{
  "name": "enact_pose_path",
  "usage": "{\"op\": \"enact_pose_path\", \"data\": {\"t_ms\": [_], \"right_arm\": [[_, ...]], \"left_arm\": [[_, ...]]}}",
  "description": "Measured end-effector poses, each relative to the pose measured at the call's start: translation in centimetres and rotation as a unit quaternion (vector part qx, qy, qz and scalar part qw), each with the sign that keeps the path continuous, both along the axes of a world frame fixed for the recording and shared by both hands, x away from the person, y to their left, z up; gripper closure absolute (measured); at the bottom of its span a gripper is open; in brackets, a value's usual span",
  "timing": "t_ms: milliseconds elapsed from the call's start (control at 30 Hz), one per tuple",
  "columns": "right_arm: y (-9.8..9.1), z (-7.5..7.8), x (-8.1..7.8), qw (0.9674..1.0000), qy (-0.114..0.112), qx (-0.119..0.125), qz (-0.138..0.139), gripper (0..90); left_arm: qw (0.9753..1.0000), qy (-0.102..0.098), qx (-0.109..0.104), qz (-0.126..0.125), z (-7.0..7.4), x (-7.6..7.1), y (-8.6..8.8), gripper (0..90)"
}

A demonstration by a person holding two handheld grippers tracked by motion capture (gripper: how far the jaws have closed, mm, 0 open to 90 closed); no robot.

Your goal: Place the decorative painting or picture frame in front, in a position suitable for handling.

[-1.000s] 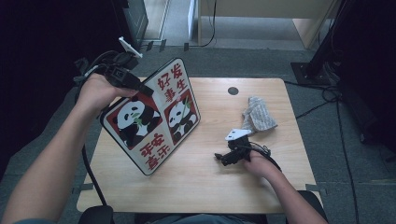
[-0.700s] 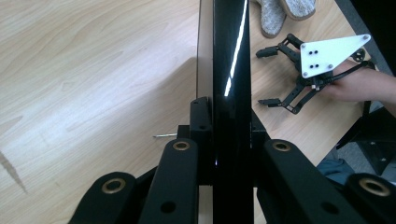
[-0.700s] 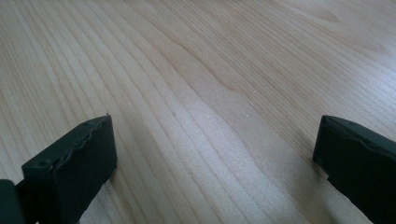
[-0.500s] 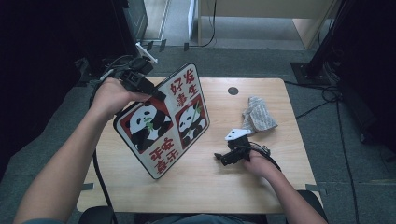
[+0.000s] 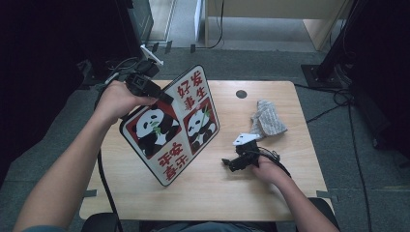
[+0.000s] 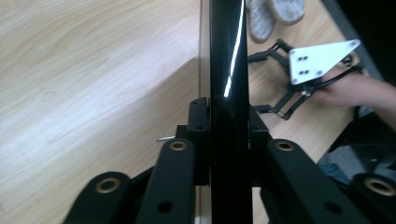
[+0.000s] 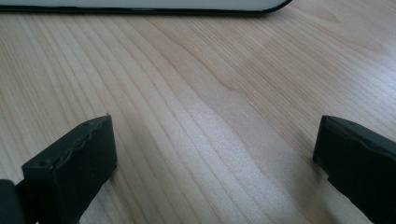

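Panda board (image 5: 171, 128) shows edge-on, pinched by left hand-held gripper (image 6: 227, 122), in its own view.

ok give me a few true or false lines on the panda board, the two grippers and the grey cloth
1. The left gripper is shut on the panda board. True.
2. The panda board lies flat on the table. False: it is tilted, raised at the gripped edge.
3. The right gripper holds the grey cloth. False: its jaws are open over bare wood.
4. The grey cloth lies beyond the right hand. True.
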State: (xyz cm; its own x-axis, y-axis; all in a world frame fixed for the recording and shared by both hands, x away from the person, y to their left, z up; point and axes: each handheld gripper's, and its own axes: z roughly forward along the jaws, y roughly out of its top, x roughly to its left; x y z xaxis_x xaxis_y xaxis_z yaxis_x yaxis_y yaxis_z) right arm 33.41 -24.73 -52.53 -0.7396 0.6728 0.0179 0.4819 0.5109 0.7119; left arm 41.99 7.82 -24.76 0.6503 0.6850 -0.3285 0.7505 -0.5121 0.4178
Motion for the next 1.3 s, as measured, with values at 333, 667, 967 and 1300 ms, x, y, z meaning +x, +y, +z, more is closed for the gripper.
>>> {"op": "enact_pose_path", "data": {"t_ms": [333, 667, 967, 1300], "right_arm": [[0.0, 0.0, 0.0, 1.0000, 0.000, 0.000, 0.000, 0.0], [0.0, 0.0, 0.0, 1.0000, 0.000, 0.000, 0.000, 0.0], [0.0, 0.0, 0.0, 1.0000, 0.000, 0.000, -0.001, 0.0], [0.0, 0.0, -0.1, 1.0000, 0.001, 0.000, -0.004, 0.0]], "left_arm": [[0.9998, -0.005, -0.021, -0.002, 0.2, 0.2, 0.7, 62.4], [0.9995, -0.013, -0.026, -0.010, 0.7, -0.3, 1.7, 58.4], [0.9985, -0.039, -0.030, -0.024, 1.2, -1.2, 2.9, 48.9], [0.9975, -0.048, -0.047, -0.020, 0.9, -2.4, 5.0, 45.5]]}}
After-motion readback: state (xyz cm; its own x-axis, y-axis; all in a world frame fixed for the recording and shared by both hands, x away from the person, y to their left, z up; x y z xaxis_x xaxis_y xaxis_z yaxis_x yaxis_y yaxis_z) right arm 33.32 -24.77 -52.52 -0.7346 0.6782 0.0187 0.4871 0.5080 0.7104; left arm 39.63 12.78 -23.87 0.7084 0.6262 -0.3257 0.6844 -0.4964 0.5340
